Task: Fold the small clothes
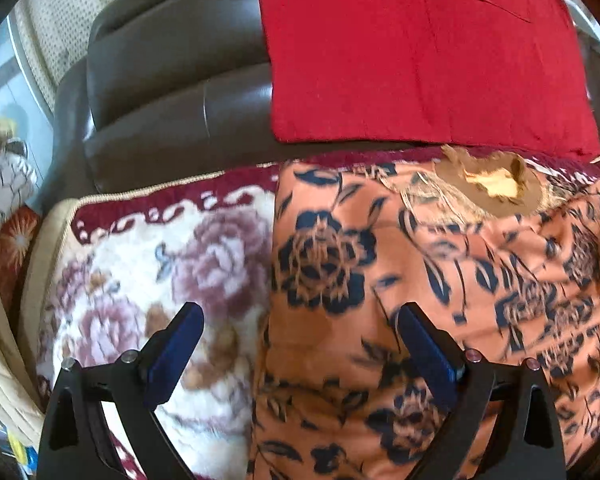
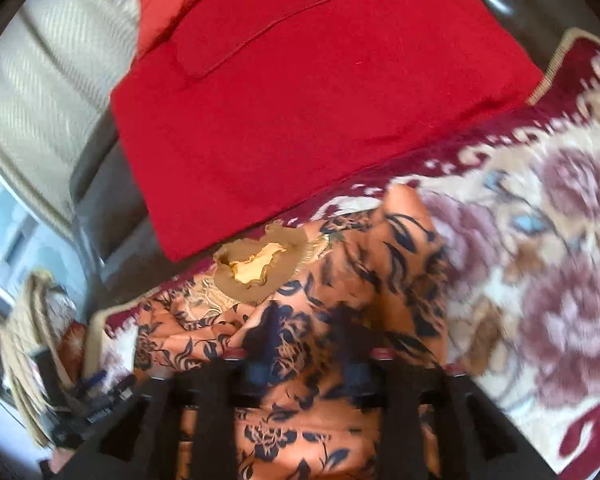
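A red garment point(image 1: 420, 52) is seen folded flat at the sofa point(image 1: 172, 80) back; the orange garment point(image 1: 440, 280), on the blanket point(image 1: 140, 280), is judged partly folded. Both the left tongs point(image 1: 300, 344) and right tongs point(image 2: 306, 376) are held open, empty, above it.

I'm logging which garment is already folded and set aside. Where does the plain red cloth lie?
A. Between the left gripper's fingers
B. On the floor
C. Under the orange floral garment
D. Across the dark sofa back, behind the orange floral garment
D: the red cloth lies flat across the dark sofa back, beyond the orange floral garment.
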Available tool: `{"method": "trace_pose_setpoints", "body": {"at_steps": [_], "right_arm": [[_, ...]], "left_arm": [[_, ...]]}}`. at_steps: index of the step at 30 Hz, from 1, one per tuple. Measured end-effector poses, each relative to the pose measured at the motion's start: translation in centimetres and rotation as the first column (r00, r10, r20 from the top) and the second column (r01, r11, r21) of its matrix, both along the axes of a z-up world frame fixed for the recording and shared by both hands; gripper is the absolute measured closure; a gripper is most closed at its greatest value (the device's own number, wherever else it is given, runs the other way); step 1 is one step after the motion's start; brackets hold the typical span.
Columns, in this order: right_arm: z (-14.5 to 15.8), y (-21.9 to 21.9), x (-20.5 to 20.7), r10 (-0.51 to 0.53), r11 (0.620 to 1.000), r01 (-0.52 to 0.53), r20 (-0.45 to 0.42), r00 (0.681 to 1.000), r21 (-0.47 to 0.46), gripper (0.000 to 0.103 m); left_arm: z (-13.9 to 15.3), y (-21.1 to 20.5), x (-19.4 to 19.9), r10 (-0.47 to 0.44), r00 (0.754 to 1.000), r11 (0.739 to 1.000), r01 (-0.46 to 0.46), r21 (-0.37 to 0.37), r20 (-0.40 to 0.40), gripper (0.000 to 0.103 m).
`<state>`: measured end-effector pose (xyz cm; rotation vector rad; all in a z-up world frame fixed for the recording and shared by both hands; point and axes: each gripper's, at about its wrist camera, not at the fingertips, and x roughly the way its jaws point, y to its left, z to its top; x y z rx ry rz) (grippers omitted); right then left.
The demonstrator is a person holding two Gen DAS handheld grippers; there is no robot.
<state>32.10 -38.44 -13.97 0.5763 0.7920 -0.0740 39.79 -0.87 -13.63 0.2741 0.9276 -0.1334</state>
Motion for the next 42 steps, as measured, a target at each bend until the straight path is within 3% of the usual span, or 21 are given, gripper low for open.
{"method": "trace_pose_setpoints", "body": {"at_steps": [1,3,6,8,10,14,17,21,24,31,42], "right_arm": [[0.0,-0.3,0.0,-0.016,1.0,0.016,0.01,1.0,-0.007,0.029],[-0.4,-0.4,0.5,-0.028,0.999,0.029,0.044,0.999,-0.016,0.029],[-3.0,-0.4,2.0,-0.008,0.997,0.004,-0.059,0.998,-0.073,0.033],[-4.4,-0.7,2.2,-0.022,0.99,0.006,-0.109,0.994,-0.14,0.067],[-4.5,-0.8,1.9,-0.019,0.988,0.003,-0.098,0.995,-0.156,0.072],[-2.8,-0.6,0.1,0.008,0.994,-0.011,-0.034,0.999,-0.104,0.071],[-2.1,0.4,-2.1,0.033,0.992,-0.031,0.014,0.999,-0.121,0.071],[-4.7,1.1,-1.8,0.054,0.991,-0.065,-0.092,0.994,-0.115,0.07],[-4.5,1.2,-2.5,0.048,0.994,-0.057,-0.094,0.994,-0.091,0.07],[-1.2,2.9,-5.3,0.084,0.99,-0.086,-0.015,0.996,-0.109,0.07],[-1.0,4.6,-4.6,0.113,0.99,-0.115,-0.027,0.993,-0.08,0.07]], "left_arm": [[-0.4,-0.2,0.7,0.001,1.0,1.0,-0.001,0.012,-0.01,0.005],[-1.8,-0.4,2.1,0.013,0.999,0.999,-0.012,0.035,-0.05,0.005],[-4.7,-1.0,3.3,0.011,0.992,0.996,0.001,0.092,-0.122,0.005],[-5.1,-0.8,3.0,0.017,0.994,0.997,-0.009,0.075,-0.105,0.005],[-4.7,-0.7,2.6,0.025,0.993,0.998,-0.017,0.068,-0.112,0.005],[-3.4,-1.3,0.0,-0.024,0.999,0.995,0.028,0.097,-0.04,0.005],[-2.7,-1.8,-2.5,-0.052,0.998,0.991,0.05,0.121,0.021,0.005],[-3.7,-1.9,-4.1,-0.059,0.998,0.992,0.057,0.117,0.01,0.005],[-5.1,-1.9,-4.6,-0.051,0.998,0.987,0.055,0.15,-0.032,0.005],[-2.3,-1.4,-8.3,-0.052,0.996,0.995,0.045,0.089,0.069,0.005],[0.3,-1.9,-11.5,-0.083,0.986,0.995,0.075,0.062,0.143,0.005]]}}
